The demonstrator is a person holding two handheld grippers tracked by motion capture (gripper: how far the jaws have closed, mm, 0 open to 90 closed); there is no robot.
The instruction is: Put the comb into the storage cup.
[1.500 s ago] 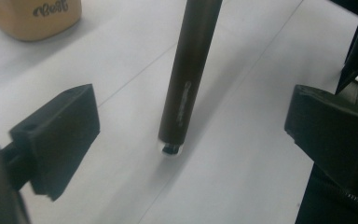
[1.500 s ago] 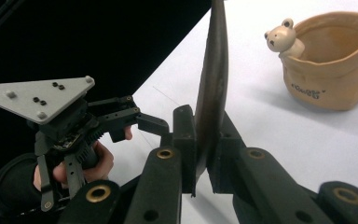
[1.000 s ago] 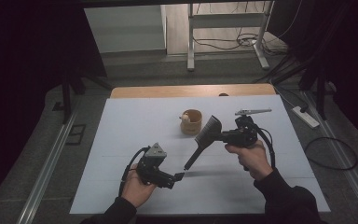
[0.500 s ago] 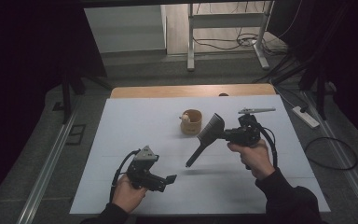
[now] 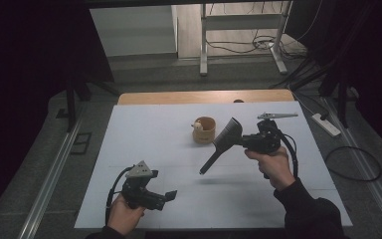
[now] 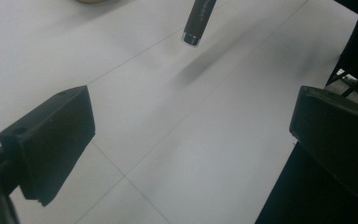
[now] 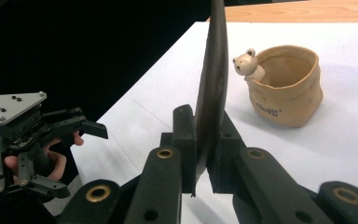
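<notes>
Black jaws of my left gripper [image 5: 170, 195] stand wide apart with nothing between them. It sits low at the near edge of the white bench [image 5: 154, 129], held in my left hand [image 5: 124, 213]. From its own view I see bare white bench between the jaws, and the round end of the handle hangs above the bench a little farther on. My right gripper [image 7: 204, 154] is pinched tight on the flat dark blade of a spatula [image 5: 221, 144]. My right hand [image 5: 273, 167] holds it up in the air over the middle of the bench. The handle slants down toward me. Just past the blade stands a tan cup [image 7: 286, 86] with a tiny bear [image 7: 246, 63] on its rim.
</notes>
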